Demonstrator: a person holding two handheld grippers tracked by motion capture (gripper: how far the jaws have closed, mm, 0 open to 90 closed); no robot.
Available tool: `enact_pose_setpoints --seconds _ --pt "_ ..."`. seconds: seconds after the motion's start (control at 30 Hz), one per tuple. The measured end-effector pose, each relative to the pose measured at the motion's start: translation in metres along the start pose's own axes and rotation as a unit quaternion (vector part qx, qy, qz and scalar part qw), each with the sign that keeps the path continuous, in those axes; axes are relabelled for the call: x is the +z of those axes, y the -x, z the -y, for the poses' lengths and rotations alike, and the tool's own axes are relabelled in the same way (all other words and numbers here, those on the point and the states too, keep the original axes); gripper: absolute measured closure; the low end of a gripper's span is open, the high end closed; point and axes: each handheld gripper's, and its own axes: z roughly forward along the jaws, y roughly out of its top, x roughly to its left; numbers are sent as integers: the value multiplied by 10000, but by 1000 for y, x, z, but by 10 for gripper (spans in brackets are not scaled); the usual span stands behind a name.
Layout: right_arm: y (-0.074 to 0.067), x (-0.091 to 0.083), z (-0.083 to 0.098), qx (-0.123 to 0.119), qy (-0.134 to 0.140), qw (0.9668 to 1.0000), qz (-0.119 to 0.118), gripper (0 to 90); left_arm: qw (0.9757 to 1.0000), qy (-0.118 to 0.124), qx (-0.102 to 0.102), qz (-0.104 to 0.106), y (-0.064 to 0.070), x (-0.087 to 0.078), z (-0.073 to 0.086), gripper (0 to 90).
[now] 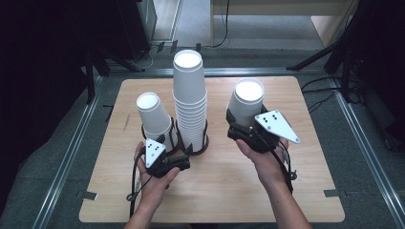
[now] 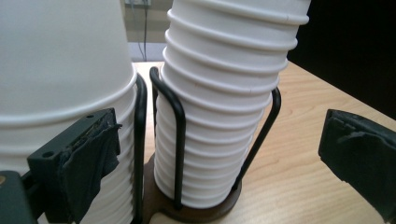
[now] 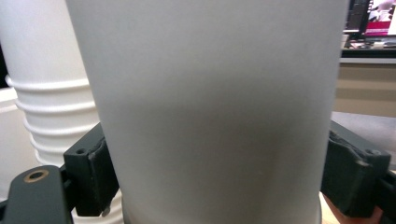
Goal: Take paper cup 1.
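A person works two grippers over a wooden worktop [image 1: 286, 191]. The right gripper [image 1: 246, 130] has its fingers [image 3: 93, 177] clenched on an upside-down white paper cup [image 1: 246, 102], held to the right of the tall stack of cups [image 1: 190, 95] in its black wire holder [image 2: 177, 140]. The left gripper [image 1: 174, 145] has its fingers [image 2: 88, 158] released and spread wide beside the short stack [image 1: 155, 117], one pad against its side.

Overhead light bright on table [image 1: 219, 191]; surroundings dark; cup tops glare; close cup [image 3: 210, 107] blurred.
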Motion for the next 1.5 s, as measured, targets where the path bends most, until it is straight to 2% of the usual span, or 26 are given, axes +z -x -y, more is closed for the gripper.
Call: enact_pose_setpoints --seconds 0.03,0.07,0.37,0.4,0.67,0.77,0.83,0.87,0.9,1.0,1.03,1.07,1.1,1.13,1.2,1.23,1.3,1.33,1.37,1.5 --pt "0 -1 2 3 -9 10000 2 133 10000 -22 -40 22 -2 -1 0 0" --pt "1 -3 9 -62 -4 10000 31 133 9998 -19 -176 78 -6 -4 -3 0" --pt "2 -11 36 -144 -105 9998 95 133 9997 -58 -80 205 -10 -12 -4 0" --pt "2 -13 43 -241 -147 9995 117 133 9997 -51 -87 223 -10 -12 -4 0" --pt "1 -21 71 -527 -211 9980 261 132 9988 -84 -229 433 -12 -14 -10 0" --pt "-2 -18 82 -955 -353 9940 386 131 9985 -143 -174 494 -10 -13 -9 0" --pt "-3 -18 87 -992 -362 9938 359 131 9984 -162 -145 523 -8 -13 -8 0" --pt "-6 -17 93 -1139 -404 9921 350 131 9981 -172 -124 570 -6 -12 -7 0" --pt "-6 -17 93 -1139 -404 9921 350 131 9981 -172 -124 570 -6 -12 -7 0" --pt "-11 -15 105 -1391 -509 9885 319 130 9978 -189 -77 625 -5 -12 -8 0" --pt "-11 -15 105 -1391 -509 9885 319 130 9978 -189 -77 625 -5 -12 -8 0" --pt "-15 -14 112 -1682 -543 9834 412 130 9978 -178 -83 630 -4 -13 -8 0" --pt "-15 -14 112 -1682 -543 9834 412 130 9977 -189 -76 647 -4 -13 -8 0" --pt "-17 -14 113 -1777 -551 9816 419 129 9974 -191 -90 690 -3 -14 -8 0" --pt "-22 -13 120 -2060 -567 9761 402 129 9967 -213 -79 774 -2 -14 -9 0" --pt "-22 -13 120 -2060 -567 9761 402 129 9964 -208 -87 823 0 -14 -9 0" --pt "-26 -12 123 -2181 -582 9734 390 129 9958 -226 -55 890 3 -15 -10 0" --pt "-29 -12 126 -2306 -582 9706 371 128 9956 -220 -36 907 4 -15 -10 0" --pt "-29 -12 126 -2306 -582 9706 371 128 9952 -222 -26 951 5 -15 -10 0" --pt "-34 -12 131 -2549 -511 9647 429 128 9935 -225 1 1116 10 -16 -11 0"
